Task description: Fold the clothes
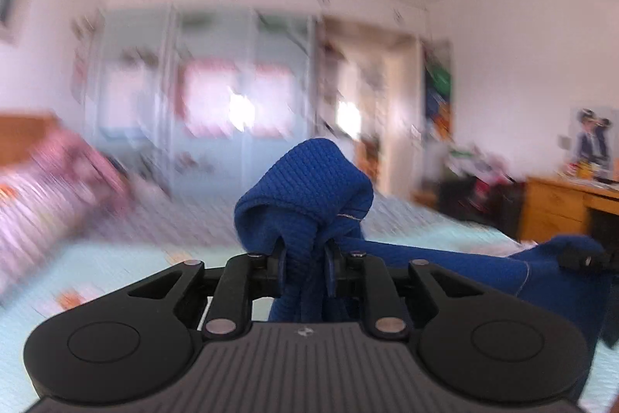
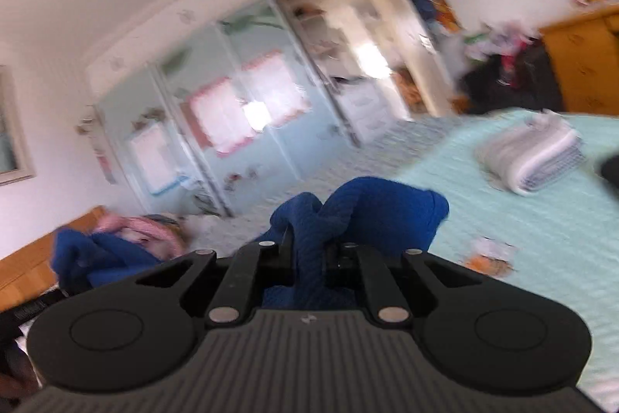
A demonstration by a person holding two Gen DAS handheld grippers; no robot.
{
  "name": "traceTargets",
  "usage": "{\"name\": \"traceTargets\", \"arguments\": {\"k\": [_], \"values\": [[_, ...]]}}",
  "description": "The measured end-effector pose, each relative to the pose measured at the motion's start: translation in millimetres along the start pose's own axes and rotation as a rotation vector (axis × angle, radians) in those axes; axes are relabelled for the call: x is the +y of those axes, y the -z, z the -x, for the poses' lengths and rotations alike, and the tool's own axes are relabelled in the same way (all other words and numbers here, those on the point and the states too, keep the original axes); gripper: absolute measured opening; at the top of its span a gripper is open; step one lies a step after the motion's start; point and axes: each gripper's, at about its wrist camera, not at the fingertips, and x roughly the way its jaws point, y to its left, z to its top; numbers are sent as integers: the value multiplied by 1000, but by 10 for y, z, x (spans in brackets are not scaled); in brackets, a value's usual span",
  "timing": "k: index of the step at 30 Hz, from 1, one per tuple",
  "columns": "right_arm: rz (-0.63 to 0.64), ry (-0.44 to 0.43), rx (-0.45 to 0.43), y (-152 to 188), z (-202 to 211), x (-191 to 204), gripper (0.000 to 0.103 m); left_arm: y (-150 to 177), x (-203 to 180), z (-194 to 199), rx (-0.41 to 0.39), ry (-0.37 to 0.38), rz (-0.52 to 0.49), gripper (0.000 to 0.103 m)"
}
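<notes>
the left black two-finger gripper [image 1: 305, 260] is raised and roughly level, its jaws closed tight on a bunched fold of blue knitted garment [image 1: 309, 180]. the right black two-finger gripper [image 2: 309, 252] is raised too, rolled to one side so its view tilts, and its jaws pinch another bunch of the same cloth.

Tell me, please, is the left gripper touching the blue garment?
Touching: the left wrist view shows the left gripper shut on the blue garment, fabric bunched between both fingers.

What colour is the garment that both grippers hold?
The garment is deep blue, with a ribbed knit; clearest in the left wrist view.
</notes>
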Motion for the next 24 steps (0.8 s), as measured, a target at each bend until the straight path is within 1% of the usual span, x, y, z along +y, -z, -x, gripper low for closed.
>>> {"name": "traceTargets", "arguments": {"k": [1, 2, 3, 4, 5, 7, 9, 11, 13, 15, 18, 21, 24], "values": [[-6, -13, 48, 52, -89, 56, 41, 36, 74, 23, 19, -32, 12, 29], [-18, -18, 108, 125, -181, 102, 64, 115, 183, 24, 65, -61, 40, 30], [-30, -15, 168, 226, -249, 123, 71, 253, 317, -14, 152, -97, 79, 32], [-36, -13, 210, 328, -282, 128, 73, 403, 455, -60, 247, -135, 119, 36], [-42, -10, 252, 430, -315, 133, 73, 579, 595, -79, 336, -178, 167, 36], [-43, -13, 303, 601, -301, 93, 73, 988, 894, -26, 483, -244, 292, 36], [-26, 7, 330, 710, -264, 19, 73, 1301, 1063, 87, 559, -274, 367, 36], [-26, 57, 339, 765, -246, -91, 73, 1433, 1099, 156, 589, -268, 383, 36], [-78, 125, 333, 730, -247, -302, 73, 1548, 1124, 221, 616, -258, 394, 36], [-153, 189, 328, 670, -306, -539, 73, 1525, 1112, 253, 615, -233, 388, 36], [-223, 234, 359, 706, -505, -768, 75, 1532, 990, 161, 619, -185, 366, 37], [-268, 253, 432, 832, -792, -956, 76, 1589, 844, 93, 631, -139, 341, 40], [-261, 266, 496, 1034, -1073, -1019, 76, 1679, 711, 84, 660, -121, 311, 41]]}}
